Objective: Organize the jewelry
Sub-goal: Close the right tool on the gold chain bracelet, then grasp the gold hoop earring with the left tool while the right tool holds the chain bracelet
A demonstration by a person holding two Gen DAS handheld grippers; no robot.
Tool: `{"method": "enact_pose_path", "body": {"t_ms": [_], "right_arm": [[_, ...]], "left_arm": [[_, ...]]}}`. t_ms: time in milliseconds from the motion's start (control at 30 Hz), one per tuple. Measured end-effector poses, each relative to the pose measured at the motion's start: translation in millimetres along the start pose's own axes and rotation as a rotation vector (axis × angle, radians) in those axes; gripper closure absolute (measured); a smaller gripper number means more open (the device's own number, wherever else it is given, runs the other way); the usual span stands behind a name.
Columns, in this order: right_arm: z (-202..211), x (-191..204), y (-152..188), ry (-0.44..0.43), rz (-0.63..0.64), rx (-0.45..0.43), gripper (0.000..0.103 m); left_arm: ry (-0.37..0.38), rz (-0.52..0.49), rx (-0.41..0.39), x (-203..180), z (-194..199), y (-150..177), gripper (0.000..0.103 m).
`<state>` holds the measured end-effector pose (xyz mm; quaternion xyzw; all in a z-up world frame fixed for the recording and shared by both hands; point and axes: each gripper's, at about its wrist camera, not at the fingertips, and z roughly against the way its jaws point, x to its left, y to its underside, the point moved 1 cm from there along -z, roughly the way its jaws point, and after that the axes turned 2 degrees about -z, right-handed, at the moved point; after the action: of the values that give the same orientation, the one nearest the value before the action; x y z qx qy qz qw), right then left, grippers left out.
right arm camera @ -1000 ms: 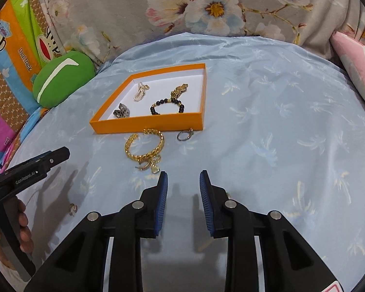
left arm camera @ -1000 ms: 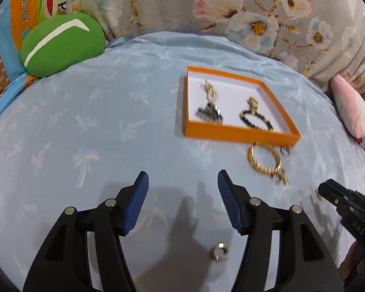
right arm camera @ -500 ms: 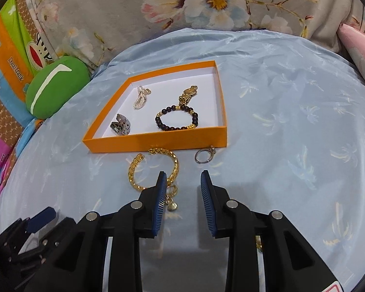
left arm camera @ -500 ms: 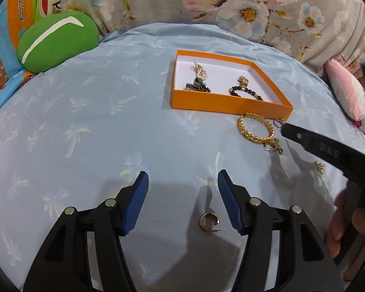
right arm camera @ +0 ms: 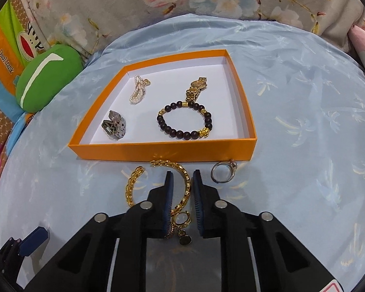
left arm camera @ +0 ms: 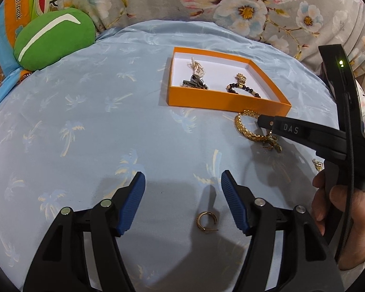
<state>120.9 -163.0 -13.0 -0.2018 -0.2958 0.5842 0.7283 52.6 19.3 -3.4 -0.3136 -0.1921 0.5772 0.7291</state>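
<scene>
- Four pieces are already laid in the orange box [right arm camera: 163,149]: a silver watch [right arm camera: 114,124] at about 8 o'clock of its floor, a pearl strand [right arm camera: 138,90] at 11 o'clock, a dark bead bracelet [right arm camera: 185,119] near the middle and a gold watch [right arm camera: 196,88] at 1 o'clock.
- A small gold hoop earring [left arm camera: 206,221] is left on the blue bedspread [left arm camera: 85,133], between the fingers of the left claw [left arm camera: 182,182], which is held wide and grips nothing.
- The gold chain bracelet [right arm camera: 158,182] is seen just outside the box wall, at 6 o'clock of it; the right claw [right arm camera: 183,178] has just been narrowing, with the bracelet's right arc between its fingers, apparently clamped.
- A silver ring [right arm camera: 223,172] is left at 5 o'clock of the box, untouched.
- The task is judged roughly half done.
</scene>
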Motion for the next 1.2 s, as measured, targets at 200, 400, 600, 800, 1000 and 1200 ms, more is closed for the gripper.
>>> {"method": "enact_pose_path", "body": {"t_ms": [200,400,600,800,1000,1200], "right_arm": [[3.3,-2.5,1.0,-0.017,-0.008,-0.012,0.099],[31.9,-9.8,14.4,-0.012,-0.003,-0.088,0.099],[70.7,-38.2,51.4,-0.020,-0.042,-0.106,0.099],[95.2,-72.7,82.8,-0.031,-0.110,-0.076,0.099],[106.0,-88.9,98.5,-0.037,-0.160,-0.067,0.099],[106.4,-88.0,100.2,-0.037,-0.153,-0.059,0.099]], "left_arm": [[0.002,0.011,0.004,1.8,-0.2,1.1,0.040],[0.014,0.010,0.005,1.8,1.8,3.4,0.040],[0.062,-0.005,0.024,-0.5,9.7,13.3,0.040],[0.070,-0.033,0.033,-7.7,19.9,27.7,0.040],[0.059,-0.053,0.035,-15.2,17.9,26.9,0.040],[0.032,-0.097,0.047,-22.2,14.2,27.8,0.040]]}}
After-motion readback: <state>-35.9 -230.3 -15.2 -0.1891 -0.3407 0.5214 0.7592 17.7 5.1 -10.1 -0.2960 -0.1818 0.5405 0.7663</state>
